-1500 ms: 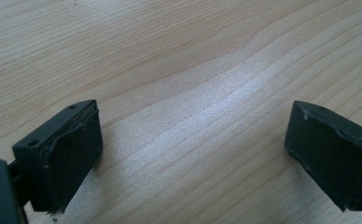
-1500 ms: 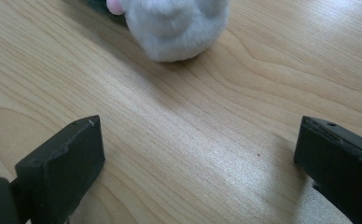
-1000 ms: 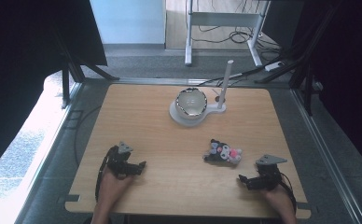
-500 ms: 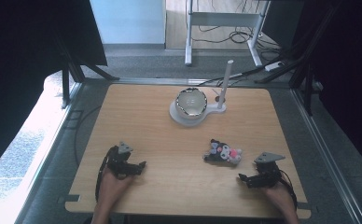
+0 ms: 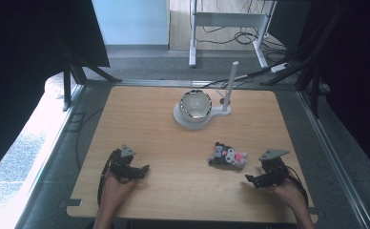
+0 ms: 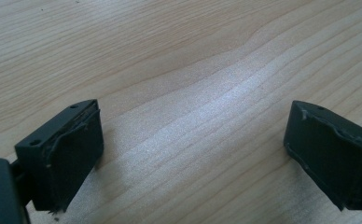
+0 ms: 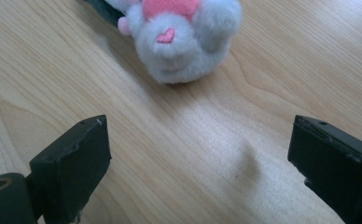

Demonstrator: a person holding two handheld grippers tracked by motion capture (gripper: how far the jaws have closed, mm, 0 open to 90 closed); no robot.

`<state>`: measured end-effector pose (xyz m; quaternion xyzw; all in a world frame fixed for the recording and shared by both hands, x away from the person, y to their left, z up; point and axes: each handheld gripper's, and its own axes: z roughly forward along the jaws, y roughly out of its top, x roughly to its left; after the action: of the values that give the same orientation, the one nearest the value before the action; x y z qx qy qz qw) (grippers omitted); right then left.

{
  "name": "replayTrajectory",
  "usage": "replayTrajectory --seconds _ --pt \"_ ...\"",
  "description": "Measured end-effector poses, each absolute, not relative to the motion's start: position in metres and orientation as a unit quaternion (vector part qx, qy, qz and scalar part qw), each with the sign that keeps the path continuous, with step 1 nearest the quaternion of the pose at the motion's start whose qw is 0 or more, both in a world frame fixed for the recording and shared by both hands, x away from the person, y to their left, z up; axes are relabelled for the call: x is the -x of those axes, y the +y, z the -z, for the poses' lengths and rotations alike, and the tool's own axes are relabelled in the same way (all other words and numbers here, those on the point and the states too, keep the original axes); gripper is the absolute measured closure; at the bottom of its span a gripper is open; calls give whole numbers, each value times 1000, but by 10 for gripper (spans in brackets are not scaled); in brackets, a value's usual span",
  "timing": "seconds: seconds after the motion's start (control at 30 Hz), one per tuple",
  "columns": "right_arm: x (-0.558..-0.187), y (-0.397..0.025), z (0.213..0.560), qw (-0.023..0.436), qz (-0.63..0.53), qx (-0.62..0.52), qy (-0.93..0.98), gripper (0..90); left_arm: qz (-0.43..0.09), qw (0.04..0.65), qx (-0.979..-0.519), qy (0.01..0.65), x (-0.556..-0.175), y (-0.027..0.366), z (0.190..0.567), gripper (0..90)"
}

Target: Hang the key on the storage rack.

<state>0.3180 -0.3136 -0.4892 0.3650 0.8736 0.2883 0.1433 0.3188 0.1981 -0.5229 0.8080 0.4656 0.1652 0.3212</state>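
Wooden table (image 5: pixel 149 119) is carrying a plush toy (image 5: pixel 228 155) near its front right.
Left gripper (image 5: pixel 142 170) and right gripper (image 5: pixel 251 180) are resting on it, jaws gaping and empty; the toy is lying just beyond the right one.

Pale wood-grain table (image 5: pixel 145 119), streaked light and tan. Plush toy (image 7: pixel 184 37) shows grey fur, a pink patch, a tiny pink heart. Both claws' jaws are matte black.

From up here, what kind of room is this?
Probably a lab recording station: a light wooden table ringed by dark black curtains, loose cables on the grey floor, and a person's hand-held black grippers, left gripper and right gripper.
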Motion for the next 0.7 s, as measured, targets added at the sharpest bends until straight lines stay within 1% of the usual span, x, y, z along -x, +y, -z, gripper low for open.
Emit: replayTrajectory --seconds 0.43,0.47,0.7 --pt "-342 -299 480 121 -248 -338 900 61 -165 321 -808 466 -319 198 523 47" --pt "-345 -296 479 113 -237 -333 905 59 -165 321 -808 466 -319 198 523 47" --pt "-356 -286 474 106 -206 -313 921 48 -165 321 -808 466 -319 198 523 47"
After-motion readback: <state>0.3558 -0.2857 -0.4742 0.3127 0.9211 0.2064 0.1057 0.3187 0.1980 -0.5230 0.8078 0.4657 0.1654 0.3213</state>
